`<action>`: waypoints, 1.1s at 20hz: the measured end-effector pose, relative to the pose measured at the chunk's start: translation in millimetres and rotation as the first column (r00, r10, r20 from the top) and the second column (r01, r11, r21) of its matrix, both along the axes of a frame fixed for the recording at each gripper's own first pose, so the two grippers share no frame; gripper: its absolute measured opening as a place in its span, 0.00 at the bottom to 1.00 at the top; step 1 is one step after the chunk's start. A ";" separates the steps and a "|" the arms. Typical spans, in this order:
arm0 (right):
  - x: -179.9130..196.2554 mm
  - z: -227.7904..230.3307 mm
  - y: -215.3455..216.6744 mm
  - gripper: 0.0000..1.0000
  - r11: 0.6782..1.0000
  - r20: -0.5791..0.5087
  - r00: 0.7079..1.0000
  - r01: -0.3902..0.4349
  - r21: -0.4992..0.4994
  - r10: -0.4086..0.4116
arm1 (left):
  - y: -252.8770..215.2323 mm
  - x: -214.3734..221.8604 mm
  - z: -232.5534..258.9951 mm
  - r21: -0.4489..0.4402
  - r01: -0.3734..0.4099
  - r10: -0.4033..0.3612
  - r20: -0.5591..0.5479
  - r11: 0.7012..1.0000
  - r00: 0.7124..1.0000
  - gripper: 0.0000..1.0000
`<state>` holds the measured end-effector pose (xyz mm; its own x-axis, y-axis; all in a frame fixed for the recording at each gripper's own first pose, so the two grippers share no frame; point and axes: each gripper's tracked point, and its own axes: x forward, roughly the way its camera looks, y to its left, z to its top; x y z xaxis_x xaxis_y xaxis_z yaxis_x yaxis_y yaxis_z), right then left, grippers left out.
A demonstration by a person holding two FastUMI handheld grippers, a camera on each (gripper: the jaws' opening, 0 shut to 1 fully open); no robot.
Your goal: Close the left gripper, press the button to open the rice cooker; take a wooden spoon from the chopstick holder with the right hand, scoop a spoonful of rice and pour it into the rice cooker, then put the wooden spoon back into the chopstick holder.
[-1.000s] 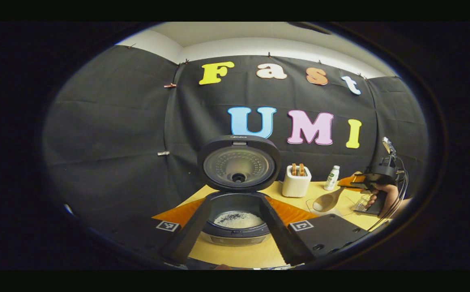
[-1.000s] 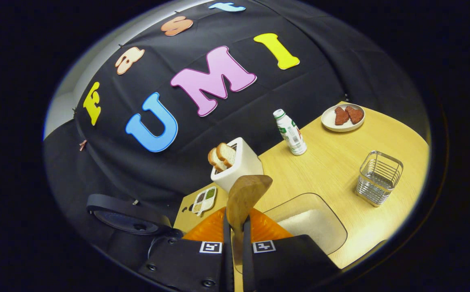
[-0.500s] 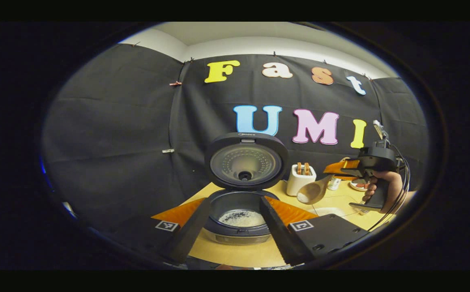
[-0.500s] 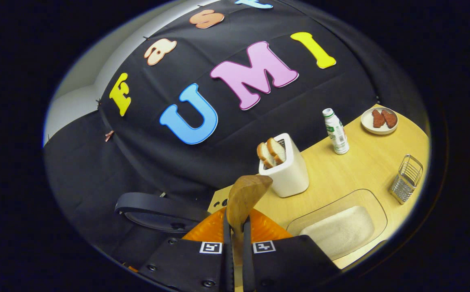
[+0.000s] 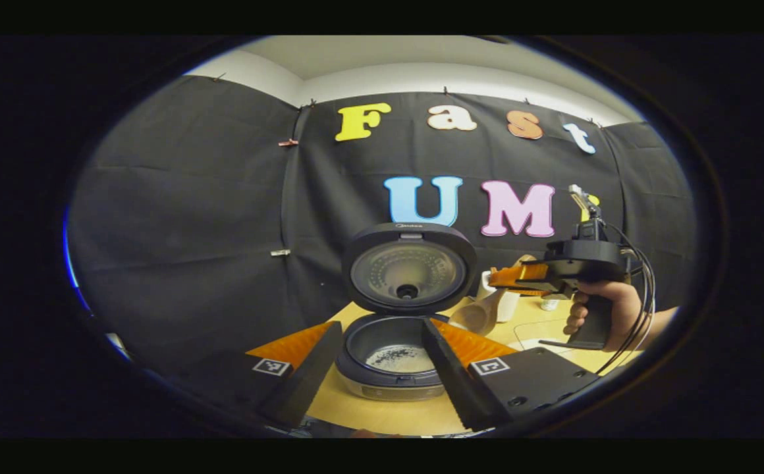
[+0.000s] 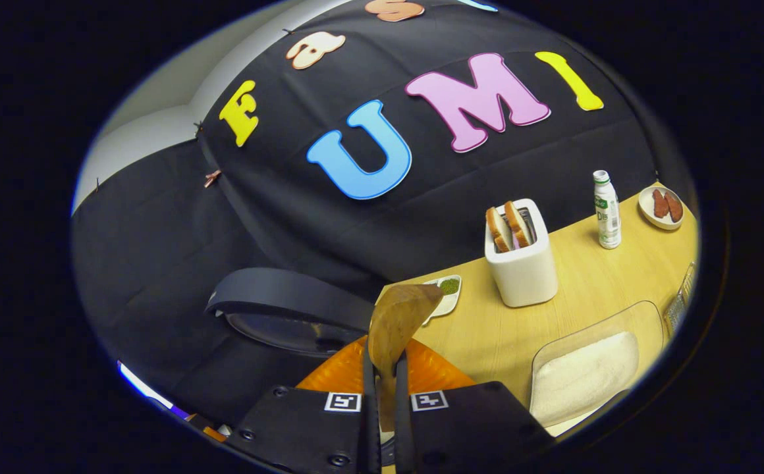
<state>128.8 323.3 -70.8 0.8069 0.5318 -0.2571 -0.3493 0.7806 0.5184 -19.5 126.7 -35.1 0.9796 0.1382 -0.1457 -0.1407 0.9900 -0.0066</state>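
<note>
Left gripper view: the left tool has its fingers apart, framing the open rice cooker on the desk.

Right gripper view: the right tool is clamped on the wooden spoon, bowl near the cooker's raised lid.

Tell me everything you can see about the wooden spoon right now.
The wooden spoon is brown wood with a broad rounded bowl. Its handle is clamped between the right gripper's fingers. In the left gripper view the bowl hangs just right of the open rice cooker, with something pale in it, likely rice. It touches nothing but the gripper.
</note>
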 end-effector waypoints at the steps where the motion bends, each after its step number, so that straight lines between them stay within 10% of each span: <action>1: -0.5 -1.8 6.6 0.13 1.000 0.004 1.000 -0.015 -0.012 0.015 | 0.2 0.1 0.0 0.000 0.000 0.000 0.004 1.000 1.000 0.84; 10: -20.8 -8.0 45.6 0.13 0.956 0.101 0.968 -0.204 -0.211 0.229 | -7.9 9.8 1.4 -0.019 0.018 -0.017 0.018 1.000 1.000 0.84; 22: -61.2 -12.9 67.3 0.13 0.795 0.185 0.842 -0.374 -0.477 0.507 | -14.5 19.6 1.0 -0.061 0.020 -0.018 0.025 0.998 1.000 0.84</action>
